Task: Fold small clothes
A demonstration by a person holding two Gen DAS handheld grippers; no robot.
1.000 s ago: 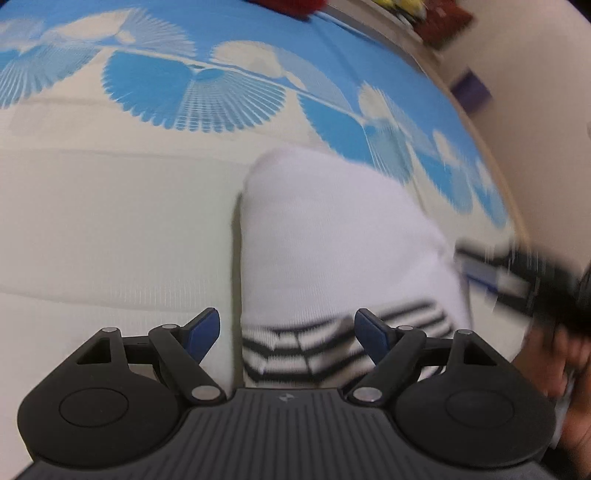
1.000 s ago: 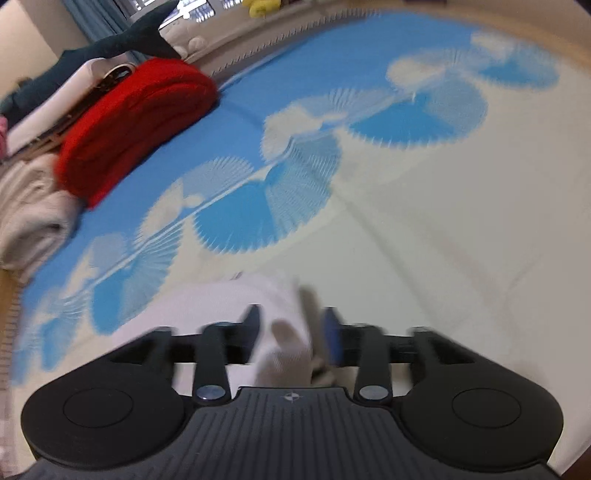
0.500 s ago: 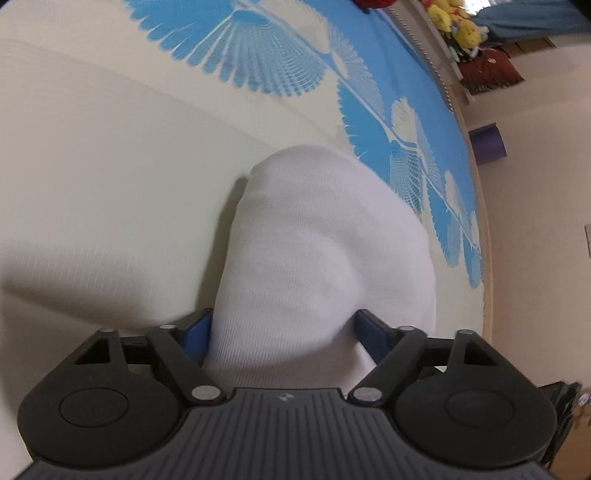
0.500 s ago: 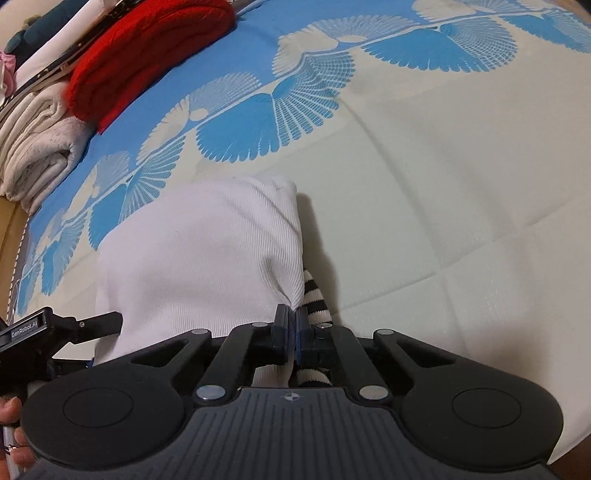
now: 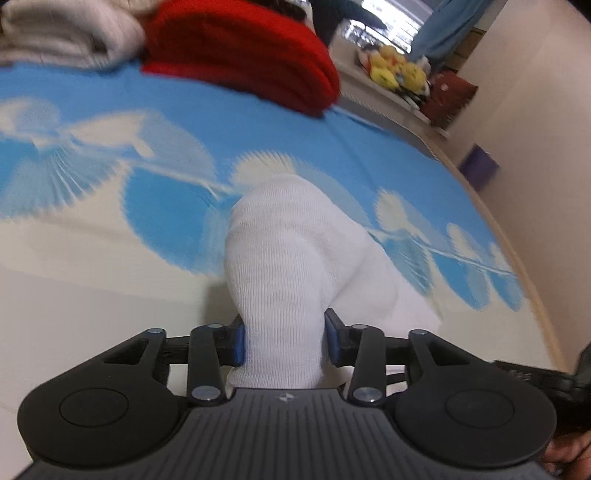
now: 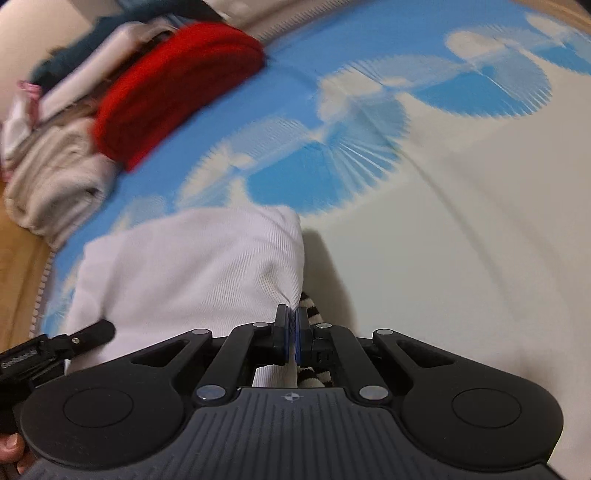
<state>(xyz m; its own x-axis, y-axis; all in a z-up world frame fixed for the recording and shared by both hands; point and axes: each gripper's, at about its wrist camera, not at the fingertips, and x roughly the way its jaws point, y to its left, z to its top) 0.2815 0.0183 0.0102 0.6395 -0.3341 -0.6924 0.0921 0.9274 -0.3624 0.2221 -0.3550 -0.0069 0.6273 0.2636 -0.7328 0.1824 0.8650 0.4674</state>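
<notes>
A white sock point(image 5: 295, 258) with a black-and-white striped cuff point(image 6: 310, 306) lies bunched on the blue-and-cream patterned bedspread point(image 5: 92, 295). My left gripper point(image 5: 283, 341) is closed on a thick fold of the white sock, its blue pads pressing both sides. My right gripper point(image 6: 291, 332) is shut tight on the sock's edge near the striped cuff, with the white body point(image 6: 184, 273) spreading to its left. The left gripper's tip point(image 6: 92, 328) shows at the lower left of the right wrist view.
A folded red garment point(image 5: 240, 48) and cream towels point(image 5: 62, 33) are stacked at the far edge of the bed; both also show in the right wrist view point(image 6: 177, 85). Stuffed toys point(image 5: 395, 70) sit on a shelf by the wall. The bed's wooden edge point(image 6: 18, 266) is at left.
Both grippers have lifted and tilted, bringing the far stack into view. The left gripper has closed from wide open onto the sock. The right gripper stays shut on the sock's edge.
</notes>
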